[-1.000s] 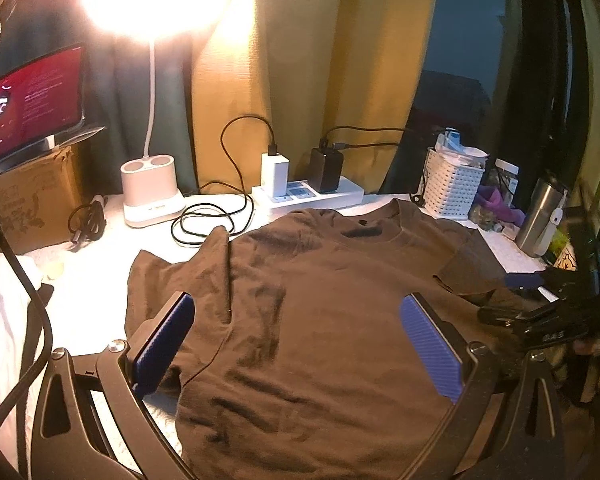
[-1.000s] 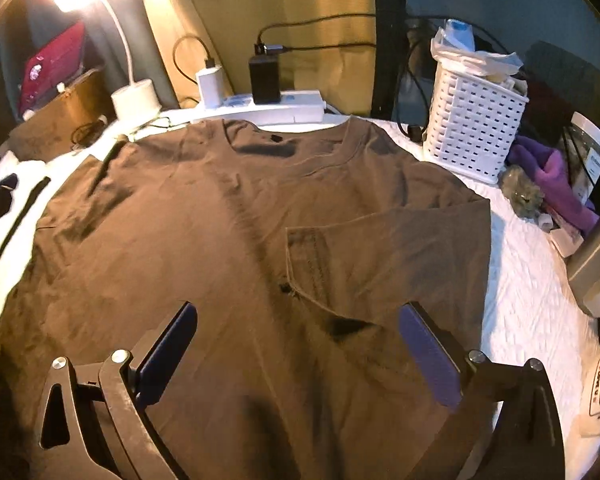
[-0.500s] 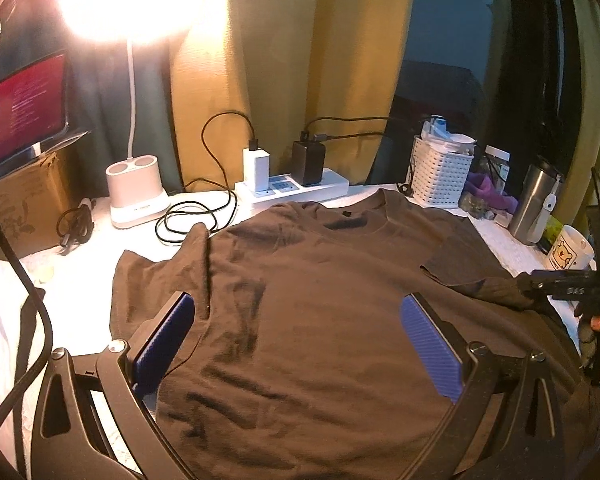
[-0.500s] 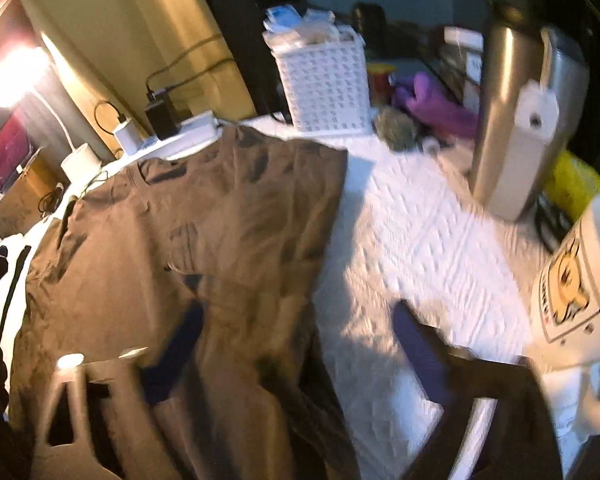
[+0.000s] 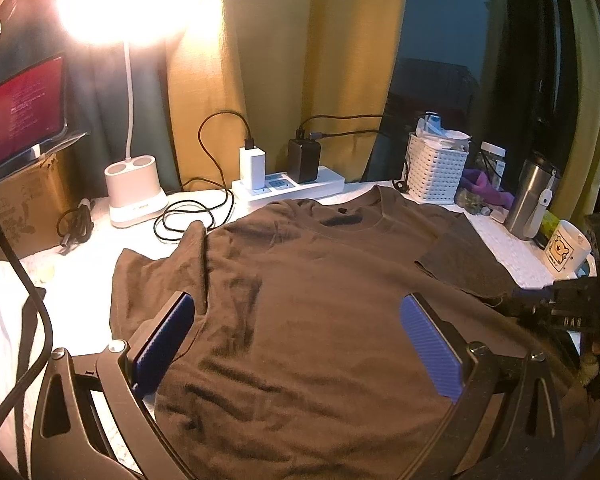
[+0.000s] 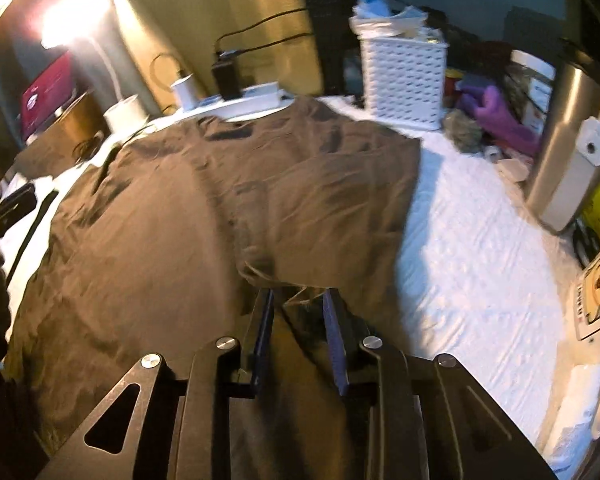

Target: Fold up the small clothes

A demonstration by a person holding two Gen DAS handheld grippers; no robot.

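Note:
A brown T-shirt (image 5: 320, 300) lies flat on the white table, collar toward the power strip. Its right sleeve (image 5: 464, 264) is folded over onto the body. My left gripper (image 5: 296, 344) hovers open over the shirt's lower middle, touching nothing. My right gripper (image 6: 298, 320) sits at the shirt's right side, its blue pads (image 6: 265, 332) closed to a narrow gap on the fabric fold (image 6: 300, 300) at the sleeve's edge. It also shows in the left wrist view (image 5: 556, 308) at the far right. The shirt fills the right wrist view (image 6: 220, 208).
A lit desk lamp (image 5: 134, 192), a power strip with chargers (image 5: 288, 186) and loose cables (image 5: 196, 220) line the back. A white basket (image 6: 404, 72), steel tumbler (image 6: 572, 152) and mug (image 5: 566, 250) stand at the right. A monitor on a box (image 5: 24, 108) is at the left.
My right gripper swung out to the shirt's right side, came back to the sleeve's edge and closed on the fabric. My left gripper stayed open and drew back slightly.

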